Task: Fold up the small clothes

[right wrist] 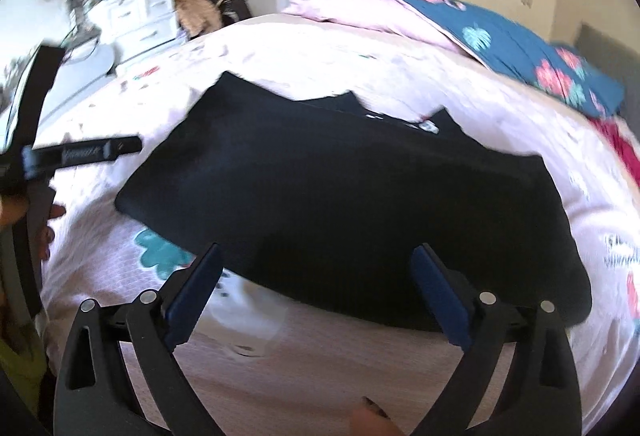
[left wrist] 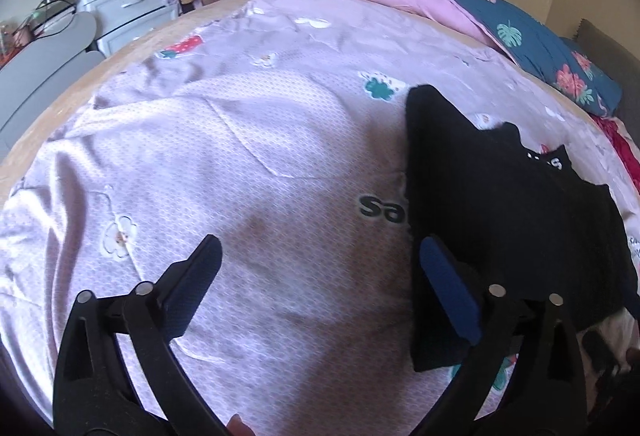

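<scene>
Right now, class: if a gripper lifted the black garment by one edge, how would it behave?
The black garment would probably flop and drape, since it lies flat and follows the bed sheet. It looks thin, so likely light. Folded layers may slide apart.

Left gripper [left wrist: 320, 276] is up and level, jaws spread wide apart, nothing caught between the blue pads [left wrist: 452, 296]. A fingertip [left wrist: 239, 425] of the person's hand peeks in at the near edge of the left wrist view. Over to the right gripper [right wrist: 316, 288]: same story, jaws wide apart, blue pads [right wrist: 438, 300] bare, pointing forward and slightly down. In the right wrist view the left gripper shows at the far left, blurred, with the person's hand [right wrist: 44, 232] wrapped around its handle. Another fingertip [right wrist: 370, 418] sits at the near edge.
</scene>
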